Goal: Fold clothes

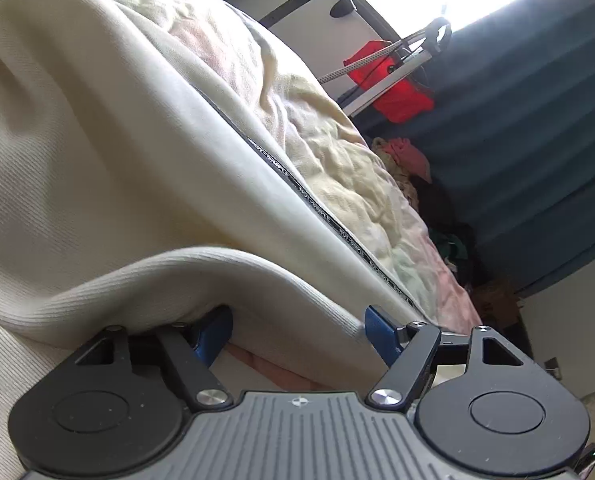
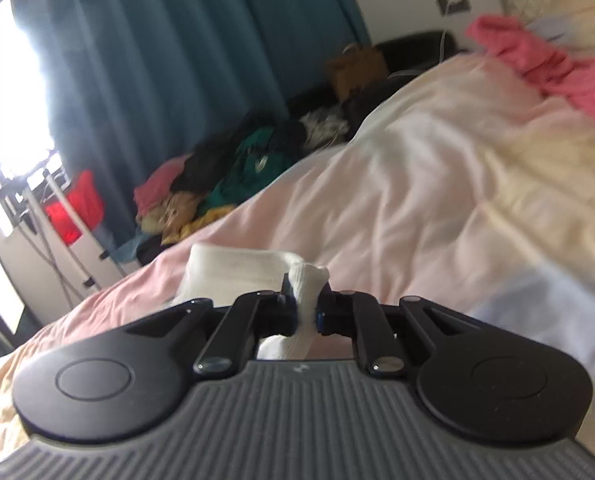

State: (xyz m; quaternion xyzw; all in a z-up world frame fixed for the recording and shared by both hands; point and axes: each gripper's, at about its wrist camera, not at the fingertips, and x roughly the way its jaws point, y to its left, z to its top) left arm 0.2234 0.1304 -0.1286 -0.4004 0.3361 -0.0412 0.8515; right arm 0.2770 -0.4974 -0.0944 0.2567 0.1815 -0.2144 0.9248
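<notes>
A cream ribbed garment (image 1: 97, 152) with a black lettered stripe along one edge lies draped over the bed and fills the left wrist view. My left gripper (image 1: 297, 330) is open, its blue fingers (image 1: 379, 330) spread under a raised fold of this cloth. In the right wrist view my right gripper (image 2: 304, 306) is shut on a bunched white ribbed edge of the garment (image 2: 237, 276), which rests on the pink-and-cream bedding (image 2: 437, 200).
A pink garment (image 2: 557, 64) lies at the far right of the bed. A pile of mixed clothes (image 2: 225, 176) sits beside the bed under teal curtains (image 2: 177, 40). A red bag (image 1: 393, 80) hangs on a stand by the bright window.
</notes>
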